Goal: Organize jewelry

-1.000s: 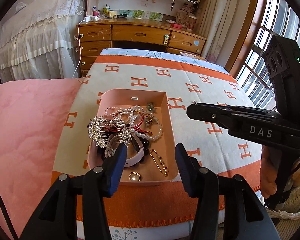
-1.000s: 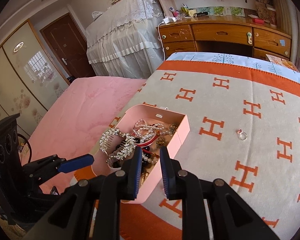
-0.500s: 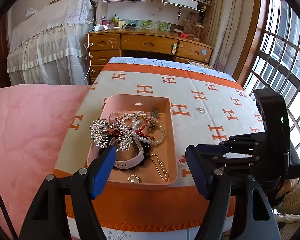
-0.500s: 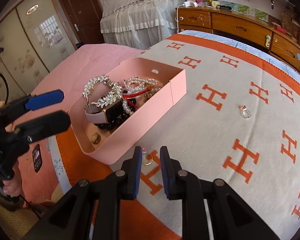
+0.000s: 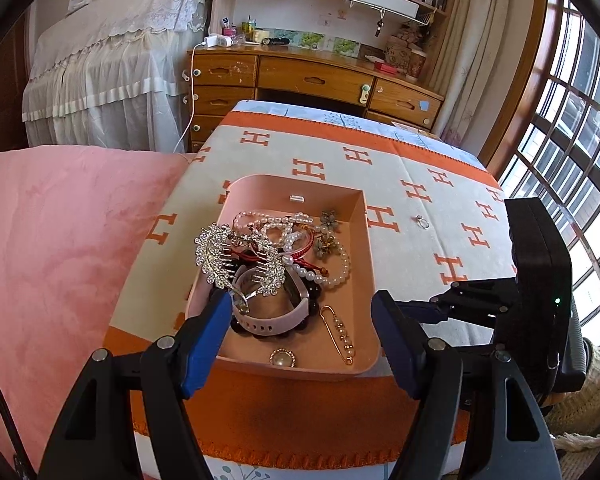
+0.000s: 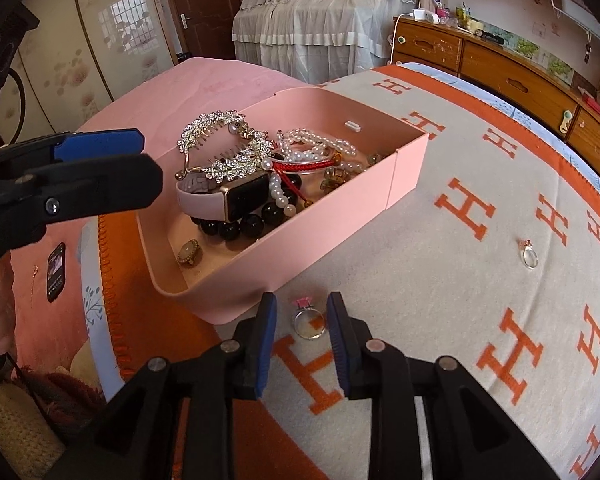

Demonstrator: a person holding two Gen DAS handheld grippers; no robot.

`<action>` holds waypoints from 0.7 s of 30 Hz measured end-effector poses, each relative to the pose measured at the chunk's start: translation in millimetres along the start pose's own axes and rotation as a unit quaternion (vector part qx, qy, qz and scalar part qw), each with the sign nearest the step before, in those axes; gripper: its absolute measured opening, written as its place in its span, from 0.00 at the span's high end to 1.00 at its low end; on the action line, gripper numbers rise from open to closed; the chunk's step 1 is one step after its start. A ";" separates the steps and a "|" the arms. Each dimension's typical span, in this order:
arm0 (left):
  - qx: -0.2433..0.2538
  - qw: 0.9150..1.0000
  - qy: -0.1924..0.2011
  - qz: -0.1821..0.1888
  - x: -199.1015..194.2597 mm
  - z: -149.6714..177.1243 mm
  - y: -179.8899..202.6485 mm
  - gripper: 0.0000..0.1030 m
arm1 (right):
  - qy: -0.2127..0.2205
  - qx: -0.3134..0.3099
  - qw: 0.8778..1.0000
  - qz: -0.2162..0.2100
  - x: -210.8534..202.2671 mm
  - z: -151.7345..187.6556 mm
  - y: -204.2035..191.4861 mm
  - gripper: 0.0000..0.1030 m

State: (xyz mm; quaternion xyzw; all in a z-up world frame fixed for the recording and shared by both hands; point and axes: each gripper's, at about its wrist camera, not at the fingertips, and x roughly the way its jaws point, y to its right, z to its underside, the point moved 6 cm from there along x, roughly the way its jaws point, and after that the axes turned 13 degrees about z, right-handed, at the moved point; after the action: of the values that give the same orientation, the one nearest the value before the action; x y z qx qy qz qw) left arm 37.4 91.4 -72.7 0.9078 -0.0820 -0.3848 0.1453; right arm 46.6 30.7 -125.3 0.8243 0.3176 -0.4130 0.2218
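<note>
A pink tray (image 5: 366,236) (image 6: 340,236) on the H-patterned blanket holds a crystal hair comb (image 5: 236,258) (image 6: 224,152), pearl strands (image 5: 284,226), a pink-strapped watch (image 6: 224,198), black beads, a gold pin (image 5: 338,334) and a brooch (image 5: 283,358). A ring with a pink stone (image 6: 309,320) lies on the blanket by the tray, between the open fingers of my right gripper (image 6: 302,320). A second ring (image 6: 529,254) (image 5: 422,222) lies farther right. My left gripper (image 5: 302,320) is open and empty at the tray's near end.
A wooden desk (image 5: 316,80) stands beyond the blanket's far end, with windows (image 5: 572,128) to the right. A pink quilt (image 5: 52,232) lies left of the blanket. A phone (image 6: 56,266) lies on the quilt.
My right gripper has dropped to the blanket and opened around the pink-stone ring. My left gripper has pulled back from the tray and opened wider.
</note>
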 end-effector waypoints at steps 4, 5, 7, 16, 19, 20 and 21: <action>-0.003 1.000 0.001 0.000 -0.3 0.1 -1.4 0.32 | 0.010 -0.018 1.000 0.008 1.4 -1.4 -2.4 0.74; -0.003 1.000 0.001 -0.001 -0.4 0.0 -1.5 0.32 | 0.013 -0.025 1.000 0.012 1.6 -1.1 -3.4 0.74; -0.004 1.000 0.003 -0.001 -0.8 -0.4 -2.2 0.32 | 0.017 -0.040 0.999 0.022 1.5 -0.3 -5.7 0.75; -0.005 1.000 -0.002 -0.003 3.6 -1.1 -1.2 0.32 | 0.020 -0.046 0.998 0.039 -0.6 0.9 -4.5 0.87; -0.001 1.000 -0.002 -0.001 4.5 -1.8 2.7 0.32 | 0.017 -0.028 0.999 0.043 -0.7 1.2 3.4 0.87; 0.002 1.000 -0.003 0.001 5.7 -2.8 5.5 0.32 | 0.016 -0.022 0.999 0.045 -0.8 1.9 7.1 0.87; 0.006 1.000 -0.004 0.003 7.4 -4.0 9.1 0.32 | 0.015 -0.015 0.999 0.047 -1.2 2.3 11.1 0.87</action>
State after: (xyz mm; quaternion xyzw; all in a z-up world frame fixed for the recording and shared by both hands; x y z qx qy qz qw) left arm 45.0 81.7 -72.0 0.9069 -0.0876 -0.3875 0.1406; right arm 52.6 21.0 -124.5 0.8409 0.2878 -0.3851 0.2486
